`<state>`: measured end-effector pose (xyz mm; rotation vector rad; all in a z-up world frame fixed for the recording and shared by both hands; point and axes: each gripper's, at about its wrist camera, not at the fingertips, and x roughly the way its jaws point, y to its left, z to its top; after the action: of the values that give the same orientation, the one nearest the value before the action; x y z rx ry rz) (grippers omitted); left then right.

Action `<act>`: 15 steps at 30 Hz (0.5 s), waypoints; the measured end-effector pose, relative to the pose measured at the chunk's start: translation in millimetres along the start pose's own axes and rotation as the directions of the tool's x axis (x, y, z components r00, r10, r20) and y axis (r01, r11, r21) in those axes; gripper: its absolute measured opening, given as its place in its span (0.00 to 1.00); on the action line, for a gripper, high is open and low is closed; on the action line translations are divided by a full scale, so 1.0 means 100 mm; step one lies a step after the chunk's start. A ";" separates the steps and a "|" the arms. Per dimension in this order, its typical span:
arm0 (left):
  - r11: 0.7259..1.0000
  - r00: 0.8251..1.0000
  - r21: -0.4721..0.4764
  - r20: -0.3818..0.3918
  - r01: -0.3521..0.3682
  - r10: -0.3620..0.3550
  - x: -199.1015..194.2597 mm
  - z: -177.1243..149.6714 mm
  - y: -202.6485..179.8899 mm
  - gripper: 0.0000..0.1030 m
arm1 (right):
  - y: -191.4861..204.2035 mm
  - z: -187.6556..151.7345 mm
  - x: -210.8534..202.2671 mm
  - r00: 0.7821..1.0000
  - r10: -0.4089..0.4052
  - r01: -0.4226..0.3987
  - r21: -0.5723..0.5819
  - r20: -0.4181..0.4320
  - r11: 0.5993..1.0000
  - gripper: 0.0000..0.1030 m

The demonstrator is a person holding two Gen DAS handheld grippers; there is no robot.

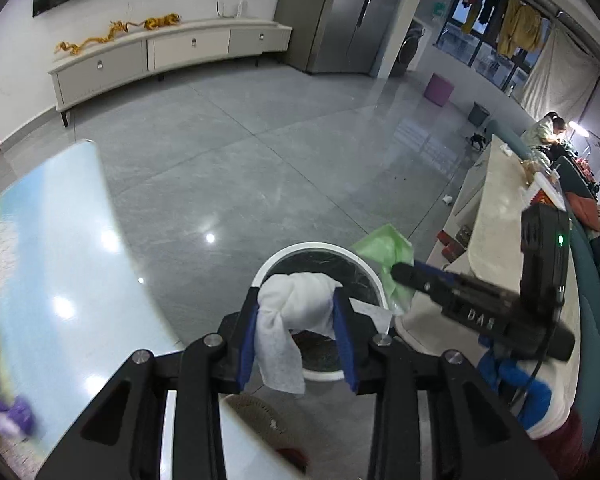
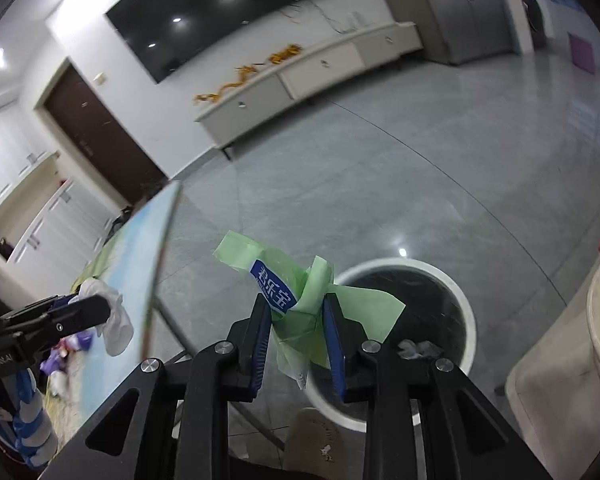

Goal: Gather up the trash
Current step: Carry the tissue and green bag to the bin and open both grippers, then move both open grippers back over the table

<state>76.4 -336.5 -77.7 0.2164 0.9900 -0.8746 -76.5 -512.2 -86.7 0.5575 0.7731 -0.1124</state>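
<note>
**White tissue and green wrapper held over the bin**

White and soft, the crumpled tissue (image 1: pixel 296 312) sits pinched between the blue pads of the left gripper (image 1: pixel 297 334), with one loose end hanging down. It is right above the round white bin (image 1: pixel 374 276), which has a dark bag inside.

The right gripper (image 2: pixel 298 334) is closed on a thin green wrapper (image 2: pixel 300 296), just beside the bin (image 2: pixel 466 308). The wrapper has a blue label with white Chinese writing. The bin stands on a grey floor (image 1: pixel 240 152).
</note>
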 end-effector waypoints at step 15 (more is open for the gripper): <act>0.993 0.998 -0.110 -0.037 0.049 -0.054 0.45 0.19 0.07 0.55 | -0.45 -0.06 0.33 0.996 -0.061 0.066 0.100 -0.060 0.993 0.40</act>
<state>104.5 -366.7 -104.6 0.1158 1.0814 -0.8631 -69.9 -544.3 -132.0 0.6349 0.8446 -0.1960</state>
